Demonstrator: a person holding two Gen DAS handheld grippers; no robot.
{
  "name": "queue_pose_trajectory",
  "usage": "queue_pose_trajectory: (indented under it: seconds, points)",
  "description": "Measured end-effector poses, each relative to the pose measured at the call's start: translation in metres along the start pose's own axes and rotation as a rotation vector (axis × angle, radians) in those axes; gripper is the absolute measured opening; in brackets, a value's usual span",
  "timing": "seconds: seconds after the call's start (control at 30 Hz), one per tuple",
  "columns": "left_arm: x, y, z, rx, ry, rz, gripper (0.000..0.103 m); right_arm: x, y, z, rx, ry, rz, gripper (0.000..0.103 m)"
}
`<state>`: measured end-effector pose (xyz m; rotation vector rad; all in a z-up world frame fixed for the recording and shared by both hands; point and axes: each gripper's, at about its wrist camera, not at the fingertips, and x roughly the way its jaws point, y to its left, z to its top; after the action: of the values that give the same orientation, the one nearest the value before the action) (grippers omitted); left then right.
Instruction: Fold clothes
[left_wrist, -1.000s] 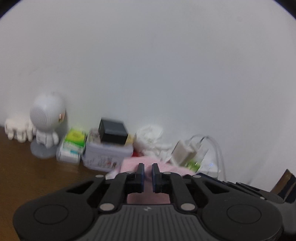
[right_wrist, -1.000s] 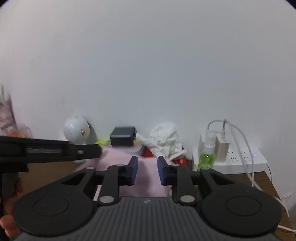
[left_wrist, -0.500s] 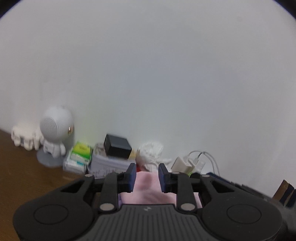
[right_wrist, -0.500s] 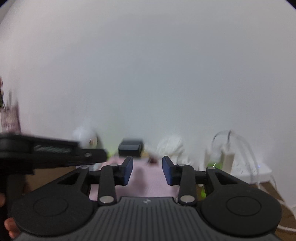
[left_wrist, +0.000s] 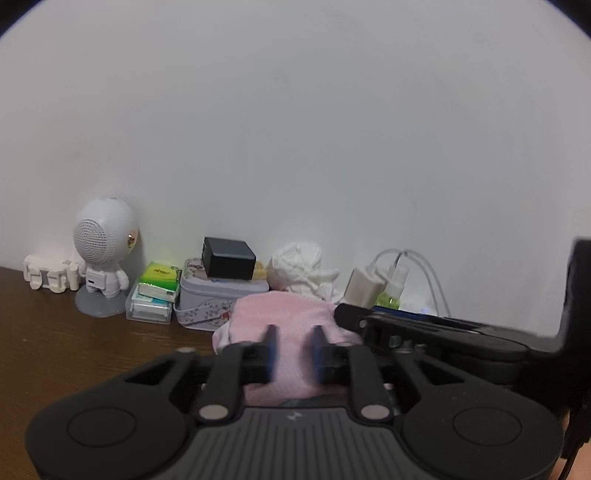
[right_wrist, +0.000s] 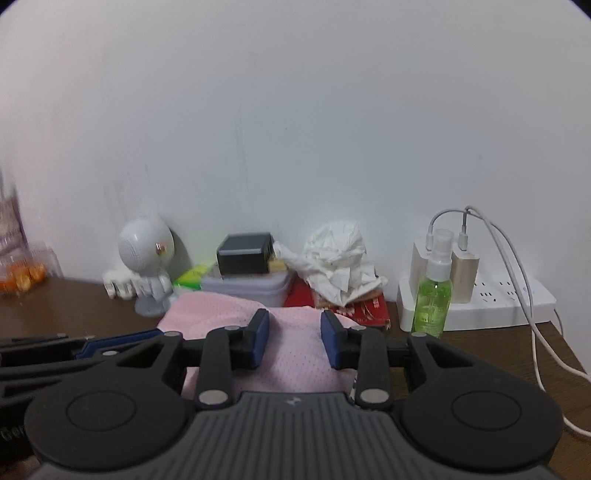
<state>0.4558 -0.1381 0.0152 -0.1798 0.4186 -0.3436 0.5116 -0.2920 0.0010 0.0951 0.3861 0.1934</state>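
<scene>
Both tools are releasing — the left gripper (left_wrist: 293, 349) and right gripper (right_wrist: 294, 341) are opening with nothing pinched, jaws parting above the pink garment (right_wrist: 295, 354) — presumably to leave the fold lying on the brown desk (left_wrist: 55, 332).

pink garment (right_wrist: 295, 347): soft cloth, fine mesh weave, matt
table (left_wrist: 55, 339): dark brown wood, faint sheen
right gripper (right_wrist: 294, 338): matt black plastic, ribbed grey body, blue pads
tin box (left_wrist: 207, 299): smooth metal, printed flowers
crumpled tissue (right_wrist: 336, 258): white paper, creased
spray bottle (right_wrist: 432, 295): clear glossy plastic, green liquid
robot figure (left_wrist: 103, 254): matt white plastic, perforated face
wall (right_wrist: 295, 110): smooth, matt white
</scene>
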Motion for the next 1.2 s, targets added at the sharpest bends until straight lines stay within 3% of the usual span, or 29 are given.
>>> queue_pose_trajectory:
  seconds: [0.07, 0.13, 0.2, 0.27, 0.67, 0.93, 1.07, 1.2]
  points:
    - [-0.014, 0.002, 0.005, -0.011, -0.037, 0.033, 0.079, -0.014, -0.003, 0.005, 0.021, -0.046, 0.012, 0.051]
    - [-0.032, 0.004, 0.009, 0.003, -0.069, 0.071, 0.093, -0.033, -0.004, 0.010, 0.033, -0.095, 0.015, 0.070]
    - [-0.051, 0.005, 0.011, 0.029, -0.076, 0.118, 0.098, -0.053, -0.002, 0.013, 0.020, -0.121, 0.006, 0.094]
    - [-0.073, 0.006, 0.008, 0.062, -0.074, 0.150, 0.103, -0.077, 0.002, 0.014, 0.002, -0.135, 0.004, 0.103]
    - [-0.213, 0.020, -0.037, 0.119, -0.064, 0.165, 0.103, -0.191, 0.031, -0.030, 0.031, -0.004, 0.067, 0.103]
    - [-0.296, 0.013, -0.077, 0.101, 0.039, 0.141, 0.103, -0.277, 0.074, -0.070, 0.036, 0.053, 0.056, 0.103]
    - [-0.336, 0.010, -0.096, 0.104, 0.049, 0.165, 0.103, -0.320, 0.094, -0.087, 0.041, 0.078, 0.065, 0.103]
    - [-0.366, 0.012, -0.111, 0.091, 0.087, 0.130, 0.103, -0.361, 0.107, -0.106, 0.078, 0.071, 0.099, 0.103]
